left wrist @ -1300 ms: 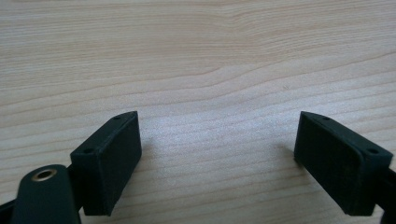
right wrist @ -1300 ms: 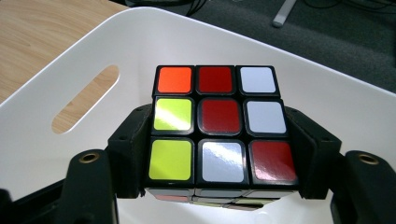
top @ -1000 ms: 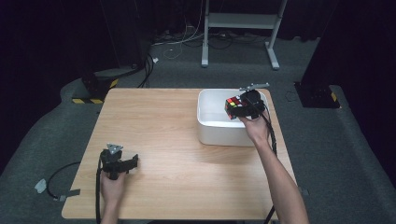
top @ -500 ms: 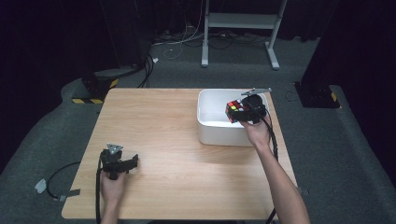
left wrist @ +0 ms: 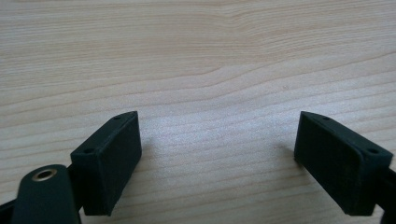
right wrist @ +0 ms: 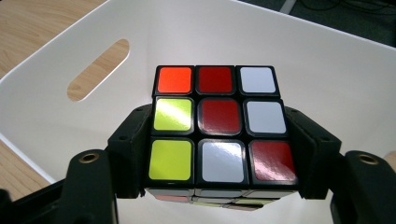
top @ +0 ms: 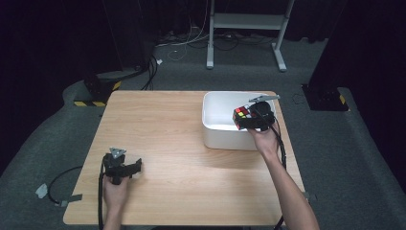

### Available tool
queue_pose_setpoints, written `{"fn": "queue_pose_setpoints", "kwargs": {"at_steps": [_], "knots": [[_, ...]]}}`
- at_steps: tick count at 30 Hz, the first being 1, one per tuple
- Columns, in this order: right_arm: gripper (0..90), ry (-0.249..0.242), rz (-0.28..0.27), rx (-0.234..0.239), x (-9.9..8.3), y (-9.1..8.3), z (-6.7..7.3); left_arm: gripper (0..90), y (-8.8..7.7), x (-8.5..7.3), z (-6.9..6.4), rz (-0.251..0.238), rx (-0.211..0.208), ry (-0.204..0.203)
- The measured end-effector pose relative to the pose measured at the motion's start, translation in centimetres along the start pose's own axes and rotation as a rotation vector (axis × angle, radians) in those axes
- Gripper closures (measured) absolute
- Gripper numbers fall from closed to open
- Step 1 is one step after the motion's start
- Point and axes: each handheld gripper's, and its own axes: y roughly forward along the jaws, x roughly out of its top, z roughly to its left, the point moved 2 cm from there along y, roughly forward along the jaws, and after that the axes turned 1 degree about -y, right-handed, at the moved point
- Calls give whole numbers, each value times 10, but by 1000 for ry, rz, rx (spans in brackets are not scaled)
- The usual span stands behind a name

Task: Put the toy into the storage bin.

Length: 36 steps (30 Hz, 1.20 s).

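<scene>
wooden surface (top: 191,158) in dark room, white bin (top: 215,136) at far right. right tool (top: 253,120) clamped on puzzle cube (right wrist: 219,128), held above bin interior. step judged: placing cube in bin. next move: lower, part jaws, withdraw. left tool (left wrist: 219,163) idle, jaws apart over bare wood.
</scene>
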Motion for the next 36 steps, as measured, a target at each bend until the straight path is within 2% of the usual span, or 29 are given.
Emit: {"fn": "queue_pose_setpoints", "kwargs": {"at_steps": [14,25,36], "knots": [[335,-15,6,-3,-10,0,7,150,0,0,0,0,0,0],[335,-11,21,-1,-17,1,11,150,0,0,0,0,0,0],[333,-9,13,-7,-18,0,13,150,0,0,0,0,0,0]]}}
